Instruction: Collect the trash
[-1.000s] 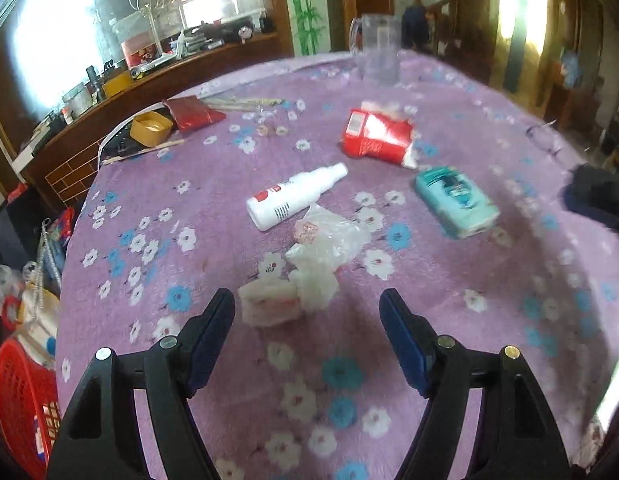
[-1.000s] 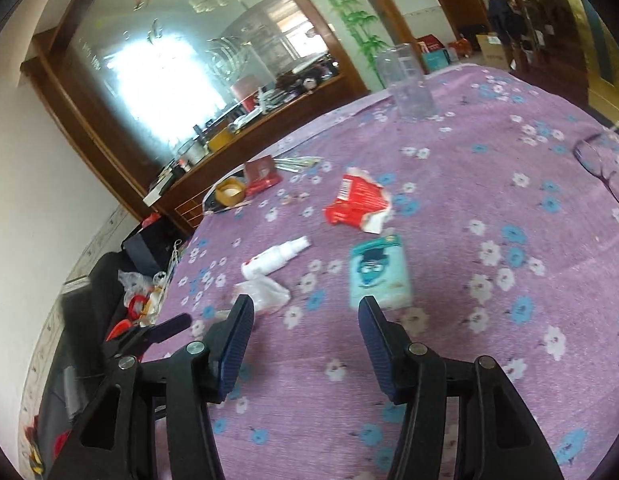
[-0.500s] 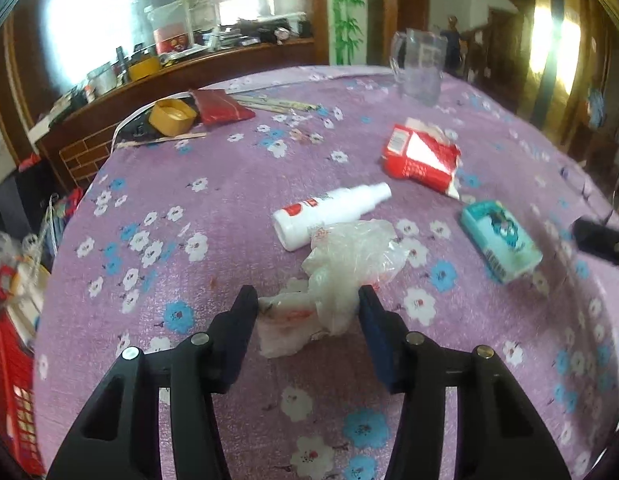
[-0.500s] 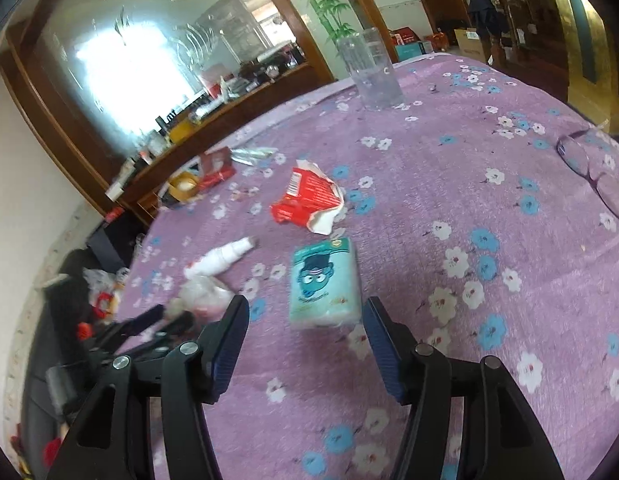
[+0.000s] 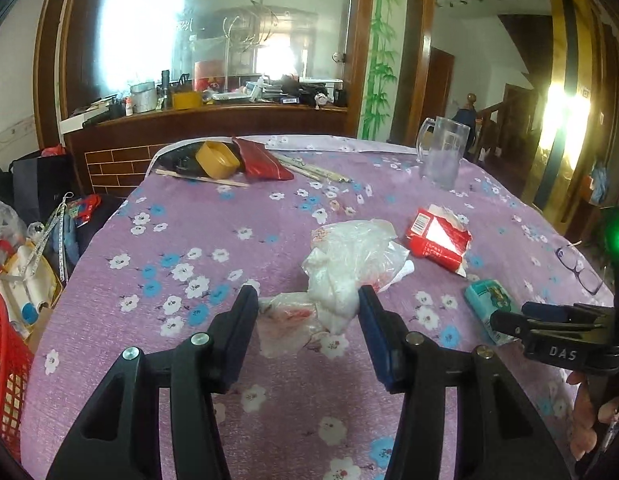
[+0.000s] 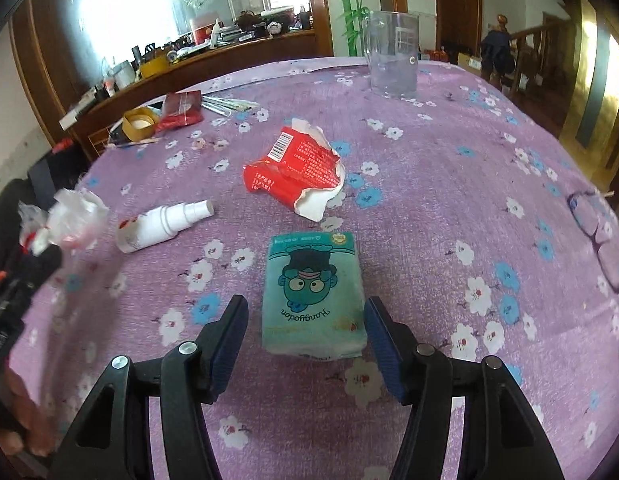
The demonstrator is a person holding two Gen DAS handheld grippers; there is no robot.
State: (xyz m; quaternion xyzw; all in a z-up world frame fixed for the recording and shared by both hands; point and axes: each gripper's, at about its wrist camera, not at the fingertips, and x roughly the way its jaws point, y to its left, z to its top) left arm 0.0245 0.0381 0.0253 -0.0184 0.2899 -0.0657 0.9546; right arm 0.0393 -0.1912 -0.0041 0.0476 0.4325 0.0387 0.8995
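Left gripper (image 5: pixel 307 304) clamps the crumpled clear plastic wrapper wad (image 5: pixel 341 272), lifted off the purple floral tablecloth (image 5: pixel 181 240). Right gripper (image 6: pixel 305 320), jaws apart, straddles the teal tissue pack (image 6: pixel 313 300) mid-table. Beyond lies a torn red carton (image 6: pixel 297 172). Next, likely carry the wad off to a bin.

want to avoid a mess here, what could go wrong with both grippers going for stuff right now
The crumpled plastic wrap sits between the left gripper fingers as a loose, soft bundle; part of it may slip free or trail out. The right gripper straddles the teal tissue pack, which nearly fills the open jaws, so a finger could push it instead of gripping. The white spray bottle lies beside the wrap and could get knocked.
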